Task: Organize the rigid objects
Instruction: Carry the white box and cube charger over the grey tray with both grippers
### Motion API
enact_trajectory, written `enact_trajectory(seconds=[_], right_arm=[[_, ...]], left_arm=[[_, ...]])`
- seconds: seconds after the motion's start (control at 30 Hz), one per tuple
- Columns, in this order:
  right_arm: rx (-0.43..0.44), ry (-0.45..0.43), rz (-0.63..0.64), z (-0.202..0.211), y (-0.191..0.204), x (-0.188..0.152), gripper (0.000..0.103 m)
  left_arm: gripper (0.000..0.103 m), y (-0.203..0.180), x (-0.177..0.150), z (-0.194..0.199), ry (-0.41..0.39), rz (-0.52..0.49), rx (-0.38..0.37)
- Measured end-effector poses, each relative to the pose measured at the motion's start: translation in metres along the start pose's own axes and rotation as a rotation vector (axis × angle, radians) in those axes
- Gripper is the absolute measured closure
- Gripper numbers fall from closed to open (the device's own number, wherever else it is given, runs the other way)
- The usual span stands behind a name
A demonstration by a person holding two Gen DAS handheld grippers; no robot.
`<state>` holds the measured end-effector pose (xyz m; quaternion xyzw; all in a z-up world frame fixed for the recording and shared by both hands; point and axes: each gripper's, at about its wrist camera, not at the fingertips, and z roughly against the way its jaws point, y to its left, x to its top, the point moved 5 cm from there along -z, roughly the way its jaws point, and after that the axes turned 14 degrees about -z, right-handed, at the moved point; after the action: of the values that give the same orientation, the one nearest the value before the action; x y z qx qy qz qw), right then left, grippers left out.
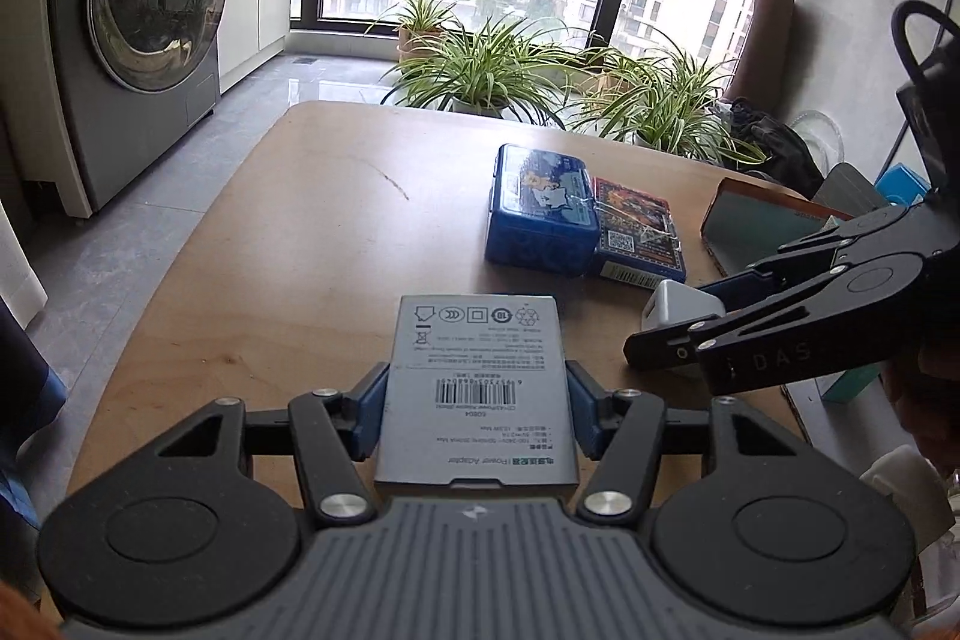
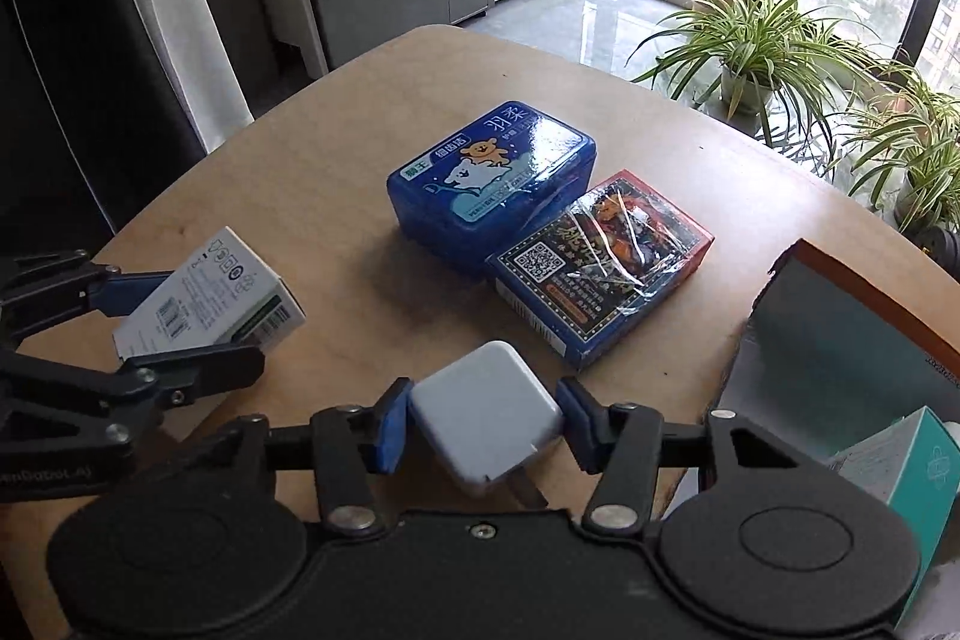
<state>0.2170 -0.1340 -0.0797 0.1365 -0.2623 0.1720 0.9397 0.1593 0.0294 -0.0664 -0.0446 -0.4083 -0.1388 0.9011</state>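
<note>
Charger (image 2: 486,415), small white cube w/ rounded corners and metal prongs toward the camera, sits between the right gripper (image 2: 480,424) pads, jaws pinching its flat sides, just above the table (image 2: 336,112). Likely light, stiff, smooth plastic, so it may slip; flat faces are the best hold. Box (image 1: 477,388), grey-white card w/ barcode, is pinched on its long sides by the left gripper (image 1: 477,409); probably light, crushable if squeezed hard.

Two close wrist views over round wooden table (image 1: 288,280) (image 2: 336,196): left facing windows, right facing left-far; sharing blue plastic box (image 1: 540,211) (image 2: 492,178).
</note>
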Motion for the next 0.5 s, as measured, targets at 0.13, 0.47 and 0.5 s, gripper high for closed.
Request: enact_trajectory(seconds=[0.13, 0.47, 0.5], right_arm=[[-0.016, -0.048, -0.042, 0.022, 0.009, -0.012, 0.040], [-0.047, -0.277, -0.202, 0.131, 0.012, -0.040, 0.040], [-0.058, -0.295, -0.209, 0.141, 0.011, -0.045, 0.040]], left_arm=[[0.043, -0.006, 0.003, 0.007, -0.018, 0.012, -0.008], [0.043, -0.043, 0.017, 0.049, -0.093, -0.008, -0.024], [0.043, -0.048, 0.018, 0.053, -0.098, -0.009, -0.030]])
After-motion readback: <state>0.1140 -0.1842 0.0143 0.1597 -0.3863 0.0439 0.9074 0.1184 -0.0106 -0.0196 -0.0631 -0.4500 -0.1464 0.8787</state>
